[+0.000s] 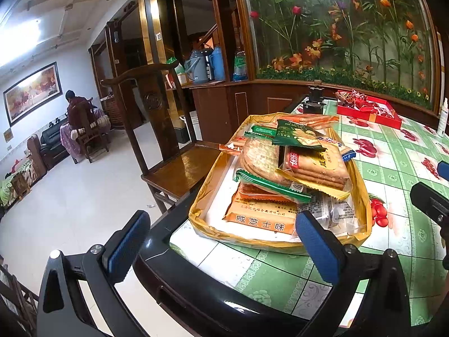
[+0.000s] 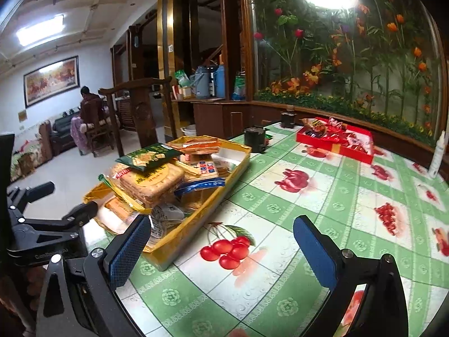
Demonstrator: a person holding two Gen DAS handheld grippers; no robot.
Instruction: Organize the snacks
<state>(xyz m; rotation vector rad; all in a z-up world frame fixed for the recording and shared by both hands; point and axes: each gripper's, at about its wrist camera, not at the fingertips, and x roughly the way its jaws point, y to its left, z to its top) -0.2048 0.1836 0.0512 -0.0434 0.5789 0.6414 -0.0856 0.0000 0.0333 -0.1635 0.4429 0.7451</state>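
A yellow tray [image 1: 362, 196] holds a heap of biscuit packets: a clear cracker pack [image 1: 314, 165], a dark green packet [image 1: 297, 136] on top, an orange packet [image 1: 261, 219] at the front. The tray [image 2: 224, 193] also shows in the right wrist view, left of centre, with the green packet [image 2: 148, 156] on top. My left gripper [image 1: 221, 244] is open and empty at the table's near-left corner, just before the tray. My right gripper [image 2: 221, 252] is open and empty over the tablecloth, right of the tray. The left gripper's body [image 2: 50, 224] shows at left.
A red box [image 2: 336, 143] of wrapped sweets sits at the far side of the table [image 2: 322, 196]. Small dark metal pots [image 2: 254, 139] stand behind the tray. A white bottle [image 2: 436, 157] stands at the far right edge. A wooden chair [image 1: 174, 168] stands by the table's left side.
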